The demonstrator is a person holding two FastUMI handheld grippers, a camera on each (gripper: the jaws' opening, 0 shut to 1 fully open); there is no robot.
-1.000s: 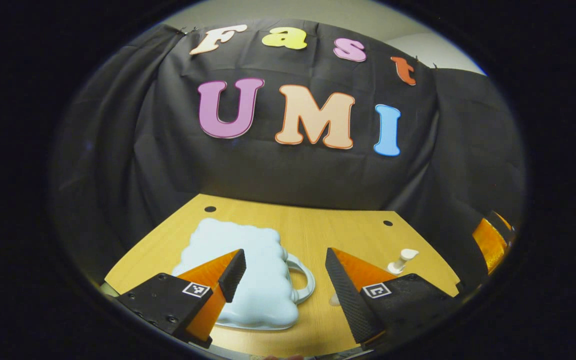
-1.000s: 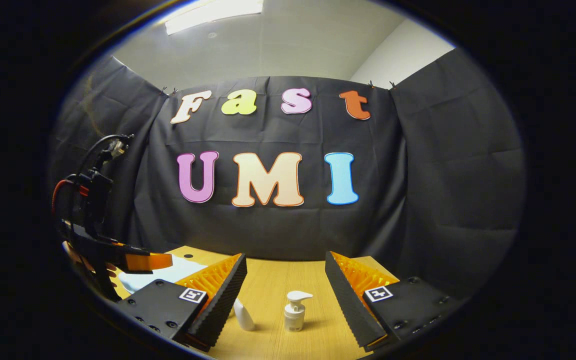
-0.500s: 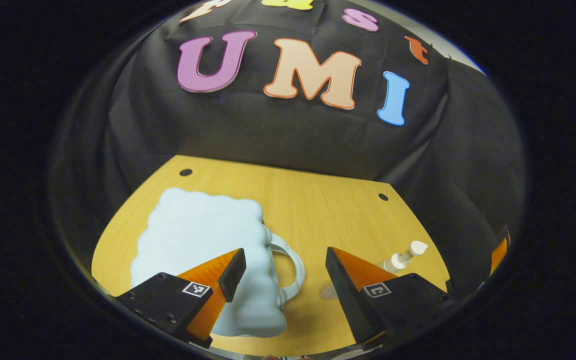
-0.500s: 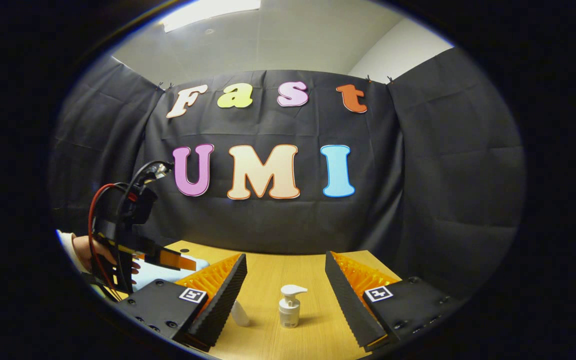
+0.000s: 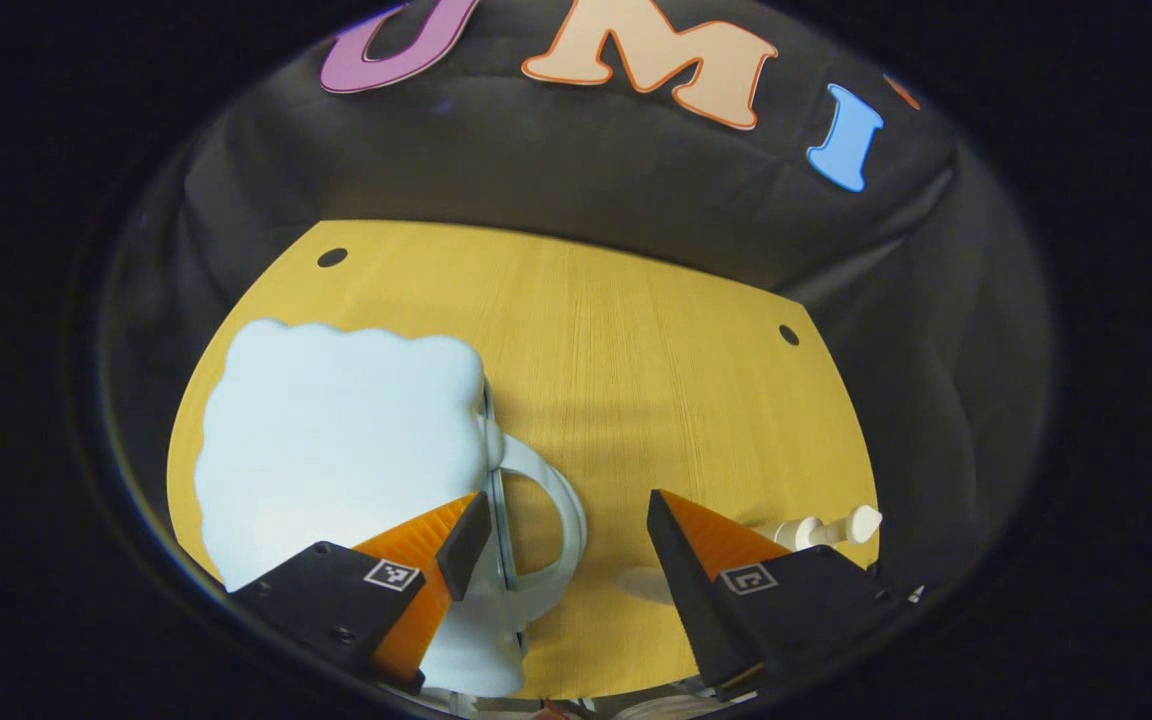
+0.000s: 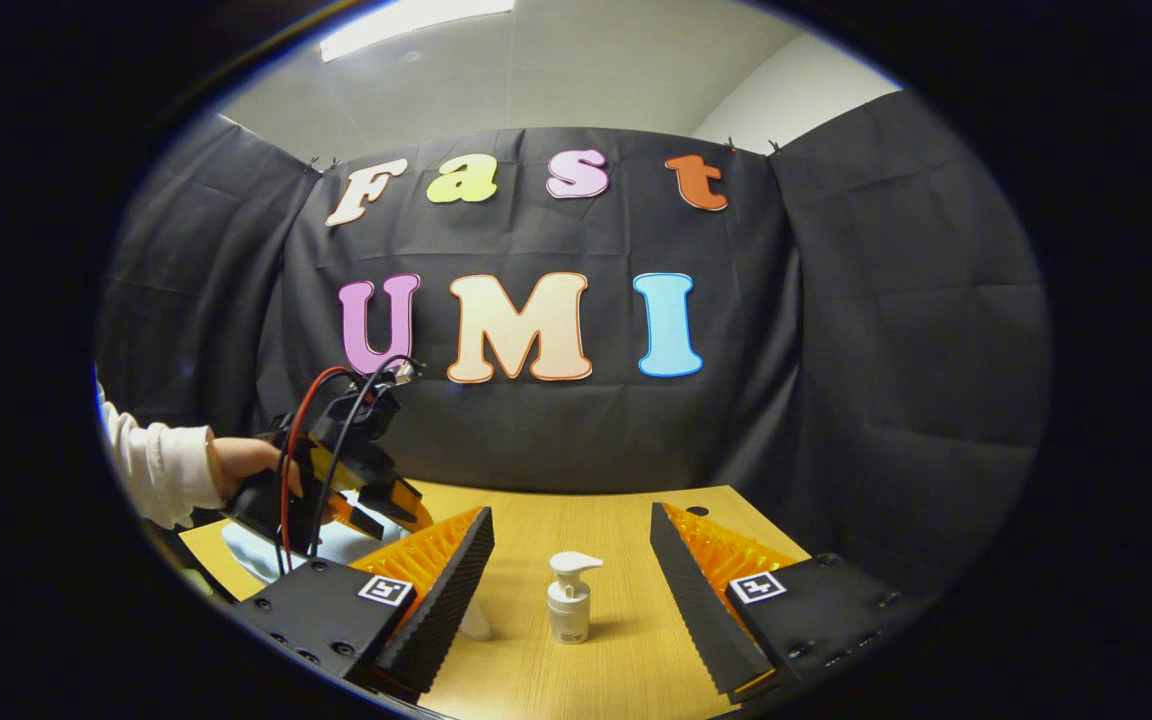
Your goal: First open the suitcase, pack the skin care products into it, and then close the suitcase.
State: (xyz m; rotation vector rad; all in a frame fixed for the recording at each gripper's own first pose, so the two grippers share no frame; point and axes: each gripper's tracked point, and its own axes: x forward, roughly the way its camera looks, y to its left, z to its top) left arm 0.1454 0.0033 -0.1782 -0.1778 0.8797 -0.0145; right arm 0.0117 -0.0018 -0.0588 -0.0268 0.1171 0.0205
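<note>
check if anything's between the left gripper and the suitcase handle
Nothing visible blocks it. The left gripper is open above the pale blue suitcase, whose white handle lies in the gap between its fingers. The pump bottle stands off to the side on the table.

In the right gripper view, the right gripper [image 6: 568, 560] hangs with its jaws wide apart over the wooden table [image 6: 616, 510], a white pump bottle [image 6: 570, 597] standing upright between them, while a hand [image 6: 241, 463] holds the left gripper [image 6: 391, 508] at far left.
</note>
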